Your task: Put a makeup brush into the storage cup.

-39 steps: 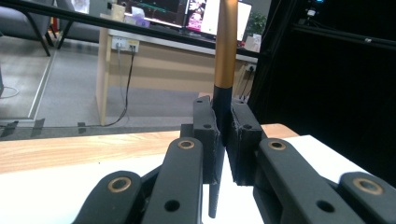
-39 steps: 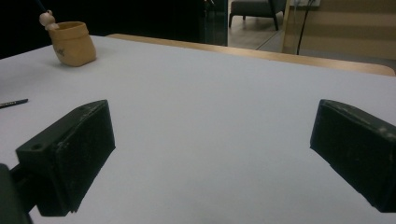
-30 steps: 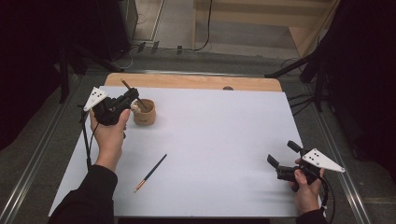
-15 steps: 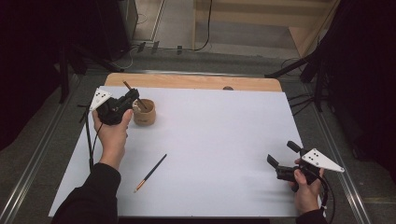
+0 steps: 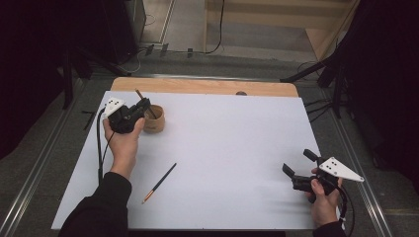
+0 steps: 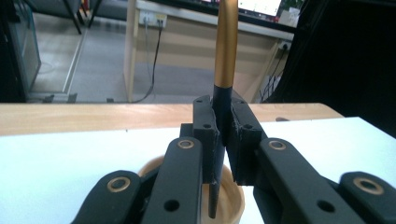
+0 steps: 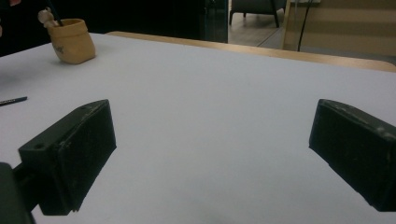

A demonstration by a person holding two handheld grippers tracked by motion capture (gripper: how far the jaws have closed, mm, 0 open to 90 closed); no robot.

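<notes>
Left gripper [image 6: 225,135] clamped on pen [image 6: 226,51], over wooden cup [image 5: 153,118].

The brush [image 6: 226,60] clamped in the left gripper [image 6: 224,135] is cut off by the top edge of the left gripper view. Its lower tip sits inside the wooden cup [image 6: 233,205]; contact with the cup bottom cannot be determined. The cup's near rim is hidden behind the jaws.

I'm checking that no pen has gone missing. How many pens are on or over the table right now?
2. One pen is clamped upright in the left gripper, its tip in the wooden cup. The other pen lies flat on the white table. More could be hidden inside the cup.
</notes>
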